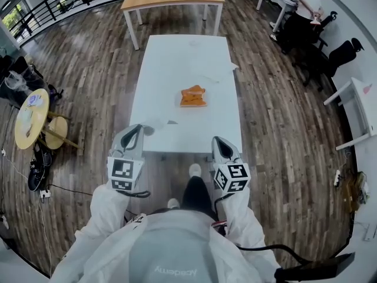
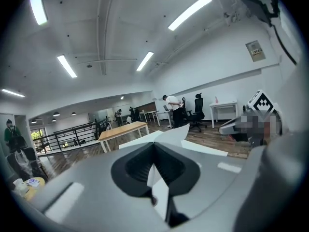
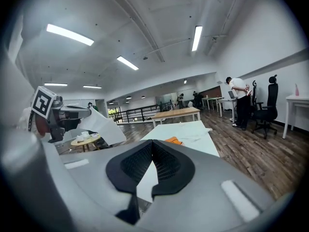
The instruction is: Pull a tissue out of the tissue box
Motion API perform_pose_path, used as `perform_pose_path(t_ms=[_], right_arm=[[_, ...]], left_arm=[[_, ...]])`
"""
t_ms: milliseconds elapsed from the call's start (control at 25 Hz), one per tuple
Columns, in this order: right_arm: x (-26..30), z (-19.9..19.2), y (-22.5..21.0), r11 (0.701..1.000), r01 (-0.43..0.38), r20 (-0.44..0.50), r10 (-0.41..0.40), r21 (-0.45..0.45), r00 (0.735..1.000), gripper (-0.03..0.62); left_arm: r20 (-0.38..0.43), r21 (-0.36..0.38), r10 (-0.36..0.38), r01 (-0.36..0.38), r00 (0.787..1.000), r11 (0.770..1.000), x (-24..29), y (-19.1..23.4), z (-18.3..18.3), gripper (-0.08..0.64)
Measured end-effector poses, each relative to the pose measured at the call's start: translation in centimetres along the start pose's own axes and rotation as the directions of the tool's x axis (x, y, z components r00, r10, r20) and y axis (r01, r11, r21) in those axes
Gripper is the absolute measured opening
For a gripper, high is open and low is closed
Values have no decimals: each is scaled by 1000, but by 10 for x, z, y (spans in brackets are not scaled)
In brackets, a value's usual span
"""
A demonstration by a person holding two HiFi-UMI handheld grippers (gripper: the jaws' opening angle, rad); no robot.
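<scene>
Both grippers are held side by side at the near edge of the white table (image 1: 177, 58), aimed forward and slightly down. White sleeves (image 1: 105, 208) are kept bent in close to the body. Left gripper (image 1: 136, 128): jaws pinched on a white tissue (image 2: 177, 133), which is seen sticking out past the tips. Right gripper (image 1: 219, 141): jaws pressed together, nothing between them. Orange tissue box (image 1: 193, 96) is sat mid-table, well apart from both.
</scene>
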State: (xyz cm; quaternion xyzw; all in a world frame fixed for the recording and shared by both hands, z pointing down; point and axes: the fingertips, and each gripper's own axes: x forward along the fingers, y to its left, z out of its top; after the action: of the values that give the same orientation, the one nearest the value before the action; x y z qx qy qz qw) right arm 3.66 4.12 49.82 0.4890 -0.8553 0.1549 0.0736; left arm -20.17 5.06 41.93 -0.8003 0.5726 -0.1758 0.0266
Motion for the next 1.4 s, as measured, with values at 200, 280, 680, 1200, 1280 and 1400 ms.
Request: perform_pose_path(t_ms=[200,280,680,1200,1280,1400], right_arm=[[-11,8,13,1000,-1,27,1,-16,1000,2],[-14,11,19,1000,-5,38,6,-24,999,2],[-9,26,52,997,-39,58,42,-60,997,2],[-21,10,63,998,-41,6,42,-48,999,2],[-25,8,62,998,-35,1,35,-44,999,2],[-30,7,61,999,-31,-2,31,-41,1000,2]], left_arm=[[19,-12,6,-6,1000,1000,-18,0,-1,2],[26,-14,12,-12,1000,1000,-25,0,-3,2],[36,-41,59,-57,998,998,-57,16,-13,2],[7,-82,56,-55,998,995,-63,18,-30,2],[6,-83,53,-52,999,995,-63,15,-32,2],[10,-81,52,-51,999,995,-64,14,-31,2]])
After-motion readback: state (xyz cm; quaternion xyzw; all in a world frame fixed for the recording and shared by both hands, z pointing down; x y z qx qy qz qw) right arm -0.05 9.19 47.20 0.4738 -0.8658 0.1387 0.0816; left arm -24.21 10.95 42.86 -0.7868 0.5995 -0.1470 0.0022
